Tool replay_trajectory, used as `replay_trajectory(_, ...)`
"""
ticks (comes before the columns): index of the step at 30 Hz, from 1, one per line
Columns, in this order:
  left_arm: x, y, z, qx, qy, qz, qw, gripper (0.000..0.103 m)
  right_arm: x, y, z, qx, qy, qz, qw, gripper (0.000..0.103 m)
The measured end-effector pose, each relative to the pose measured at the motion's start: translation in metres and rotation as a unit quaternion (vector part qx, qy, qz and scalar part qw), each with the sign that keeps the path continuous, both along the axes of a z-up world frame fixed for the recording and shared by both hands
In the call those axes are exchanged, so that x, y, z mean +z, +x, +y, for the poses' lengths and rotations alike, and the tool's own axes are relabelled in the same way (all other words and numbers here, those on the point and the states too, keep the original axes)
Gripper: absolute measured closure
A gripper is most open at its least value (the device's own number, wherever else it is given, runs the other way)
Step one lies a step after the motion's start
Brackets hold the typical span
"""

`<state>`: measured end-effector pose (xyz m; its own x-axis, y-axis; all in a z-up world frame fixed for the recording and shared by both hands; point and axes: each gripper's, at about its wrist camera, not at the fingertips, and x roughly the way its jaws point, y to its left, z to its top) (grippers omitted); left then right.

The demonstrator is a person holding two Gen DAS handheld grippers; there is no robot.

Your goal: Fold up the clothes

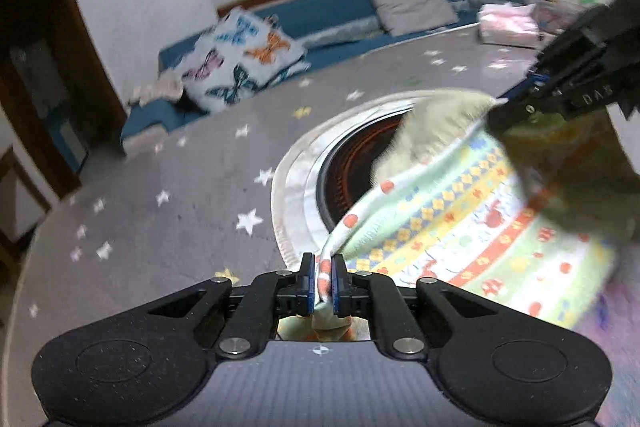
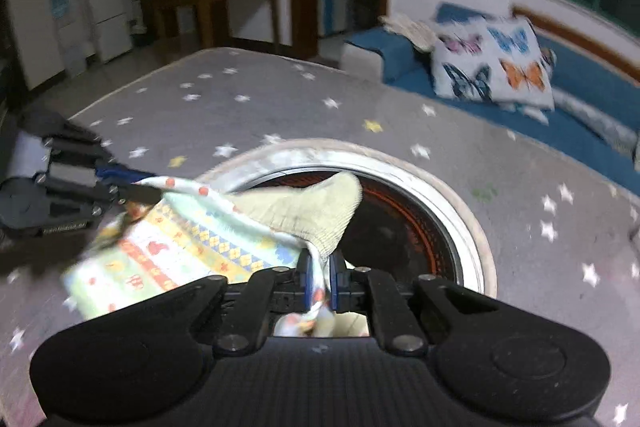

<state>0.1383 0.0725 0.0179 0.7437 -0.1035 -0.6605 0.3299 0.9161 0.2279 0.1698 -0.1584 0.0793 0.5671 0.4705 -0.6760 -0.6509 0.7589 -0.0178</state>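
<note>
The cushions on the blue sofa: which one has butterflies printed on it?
The butterfly cushion at the sofa's end nearest the dark doorway; the other cushion, further along under the window, is plain pale grey.

Counting the things in the room

Two black grippers, one bright patterned cloth, one butterfly pillow, one round ring mat.

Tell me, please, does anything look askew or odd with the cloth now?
Yes. The patterned garment hangs bunched between the left gripper and right gripper, with its plain greenish lining flipped outward. It is not spread flat.
</note>
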Motion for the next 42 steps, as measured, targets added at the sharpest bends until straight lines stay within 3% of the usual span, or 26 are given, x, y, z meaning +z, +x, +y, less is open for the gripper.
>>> replay_trajectory(1, -0.001, 0.001, 0.001, 0.005, 0.001, -0.001, 1.0, 0.089, -0.002, 0.002, -0.003, -0.009, 0.002, -0.001, 1.0, 0.09)
replay_trajectory(3, -0.004, 0.003, 0.002, 0.014, 0.003, -0.002, 0.9999, 0.085, -0.006, 0.007, -0.009, -0.027, 0.005, -0.003, 1.0, 0.077)
replay_trajectory(8, -0.011, 0.008, 0.005, 0.039, 0.007, -0.004, 0.9992, 0.074, -0.015, 0.017, -0.023, -0.073, 0.013, -0.008, 0.997, 0.077)
replay_trajectory(16, 0.006, 0.006, 0.01, 0.083, 0.007, -0.033, 0.996, 0.067, 0.002, -0.027, -0.042, -0.096, 0.018, -0.078, 0.992, 0.077)
replay_trajectory(23, 0.025, -0.007, -0.002, 0.058, -0.047, -0.03, 0.9967, 0.067, -0.012, -0.017, -0.035, -0.078, 0.034, -0.031, 0.996, 0.077)
replay_trajectory(29, 0.009, 0.005, -0.03, 0.016, -0.084, 0.012, 0.9963, 0.068, -0.05, 0.013, -0.032, -0.102, 0.048, 0.028, 0.993, 0.078)
replay_trajectory(34, -0.013, 0.032, -0.031, 0.031, -0.09, 0.047, 0.9944, 0.071, -0.065, 0.022, -0.042, -0.123, 0.053, 0.047, 0.99, 0.084)
replay_trajectory(38, -0.012, 0.039, -0.021, 0.047, -0.1, 0.048, 0.9927, 0.071, -0.057, 0.022, -0.047, -0.133, 0.063, 0.051, 0.988, 0.083)
replay_trajectory(42, 0.001, 0.032, -0.028, 0.035, -0.109, 0.03, 0.9929, 0.073, -0.042, 0.017, -0.035, -0.104, 0.077, 0.039, 0.991, 0.083)
